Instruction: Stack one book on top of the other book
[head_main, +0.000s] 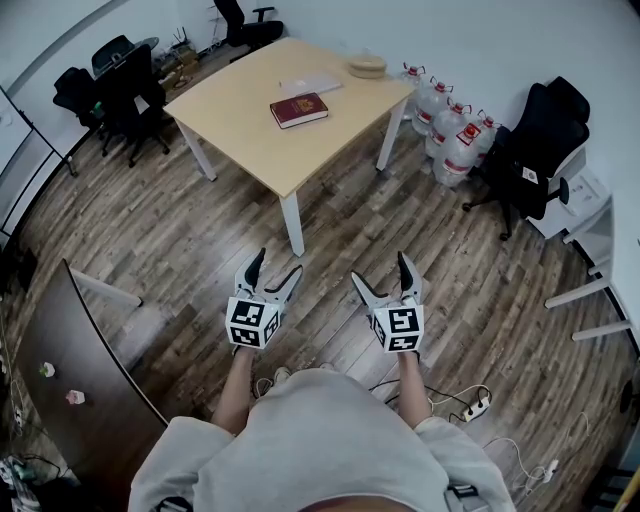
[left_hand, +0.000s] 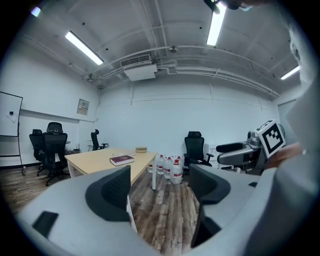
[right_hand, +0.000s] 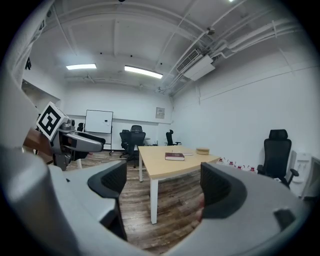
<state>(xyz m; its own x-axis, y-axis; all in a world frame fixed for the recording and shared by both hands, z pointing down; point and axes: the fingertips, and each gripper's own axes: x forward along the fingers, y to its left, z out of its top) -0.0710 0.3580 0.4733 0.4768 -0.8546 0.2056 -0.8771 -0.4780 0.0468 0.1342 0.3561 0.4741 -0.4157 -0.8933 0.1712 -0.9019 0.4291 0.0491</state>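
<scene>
- A loose, pale grey-beige short-sleeved top (head_main: 300, 440) fills the head view at six o'clock.
- The pale grey plastic left gripper (head_main: 277, 265) has two tapering jaws with dark inner faces. At its six o'clock end sits a white cube (head_main: 252, 322) printed with black square markers.
- The pale grey plastic right gripper (head_main: 380, 268) is built the same, with its own black-and-white marker cube (head_main: 398, 328).
- In both gripper views, black ribbed pads (left_hand: 112, 192) line the jaws.

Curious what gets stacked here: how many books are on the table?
2. A red book lies on the table; a thin pale book lies just beyond it, apart. None seems hidden.
</scene>
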